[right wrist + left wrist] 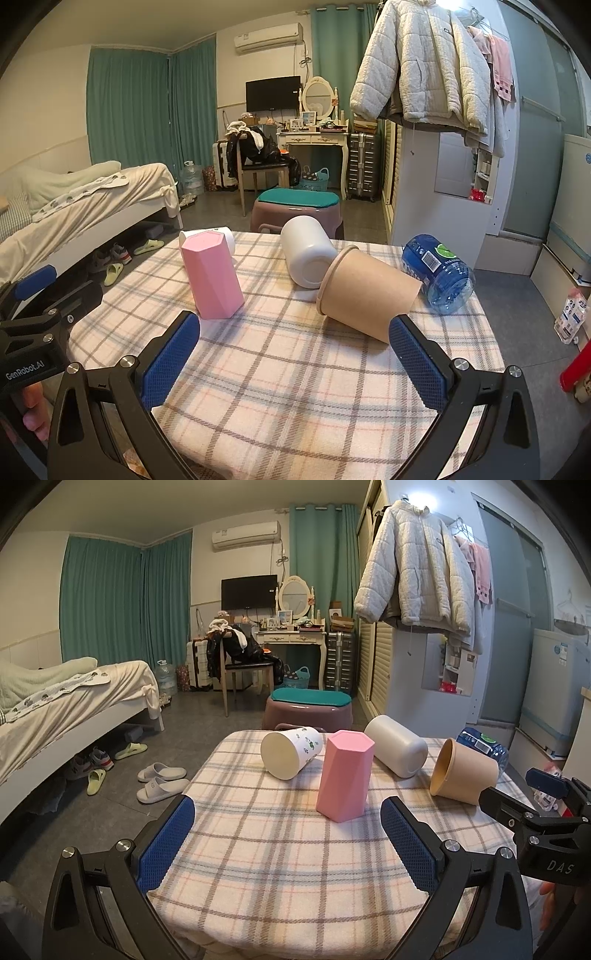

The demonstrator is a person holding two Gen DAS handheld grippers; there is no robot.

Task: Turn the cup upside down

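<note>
A pink hexagonal cup [345, 775] [213, 276] stands with its closed end up on the plaid tablecloth [280, 853] [280, 369]. A white flowered cup [290, 751] [225, 238], a plain white cup [397, 745] [308, 251] and a brown paper cup [461, 771] [365, 293] lie on their sides. My left gripper [287, 843] is open and empty, just short of the pink cup. My right gripper [294, 360] is open and empty, just short of the brown cup. Each gripper shows at the edge of the other's view.
A blue water bottle [439, 273] [482, 744] lies on the table's far right corner. A stool with a teal cushion [308, 709] stands behind the table. A bed [62, 709] and slippers [160, 782] are on the left, a wardrobe [402, 657] on the right.
</note>
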